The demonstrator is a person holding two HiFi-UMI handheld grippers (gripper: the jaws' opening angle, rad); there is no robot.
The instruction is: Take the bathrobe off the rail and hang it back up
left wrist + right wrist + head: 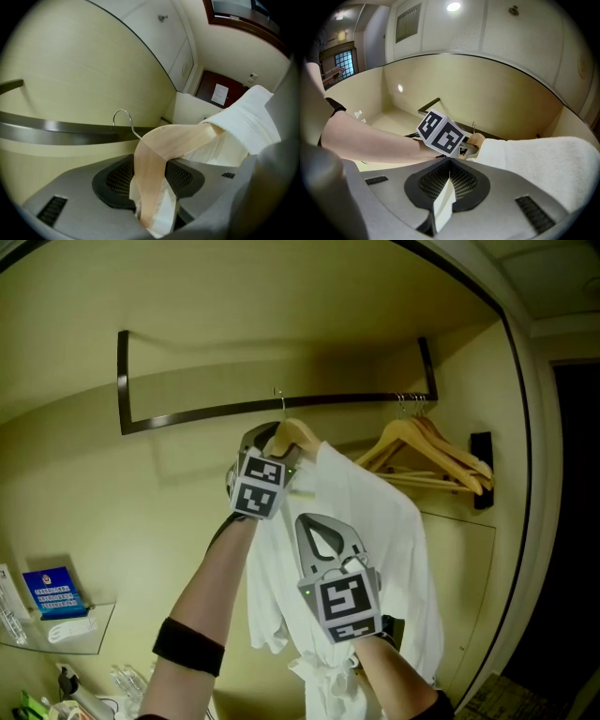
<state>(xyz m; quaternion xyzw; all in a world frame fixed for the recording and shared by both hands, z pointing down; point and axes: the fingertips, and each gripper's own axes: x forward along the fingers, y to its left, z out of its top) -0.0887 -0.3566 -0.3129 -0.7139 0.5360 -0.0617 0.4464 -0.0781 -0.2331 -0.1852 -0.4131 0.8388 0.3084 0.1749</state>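
Where the head view looks up at the wardrobe, my left gripper (274, 444) is at the neck of the wooden hanger (302, 434), just below its wire hook (280, 401). The hook sits level with the dark rail (206, 412), though I cannot tell whether it is over the rail or just beside it. The white bathrobe (375, 521) drapes from the hanger and hangs down in front of me, and my right gripper (323, 535) meets it lower, on the front panel. Spare hangers (441, 460) hang well apart at the rail's right end. Left gripper view: the jaws are clamped on the hanger's arm where it bends, with an edge of robe caught against the wood, and the hook stands close against the rail beyond. Right gripper view: the jaws are closed together on a thin fold of cloth (444, 204); the robe's thick shoulder fills the right of the frame, and the left gripper's marker cube (440, 132) sits ahead at the hanger. I judge the robe soft, limp and fairly heavy for cloth, likely to sag and slip off the shoulders. The stiff hanger neck therefore looks the best place to hold for steering the hook, while my pinch on the cloth only steadies the drape.
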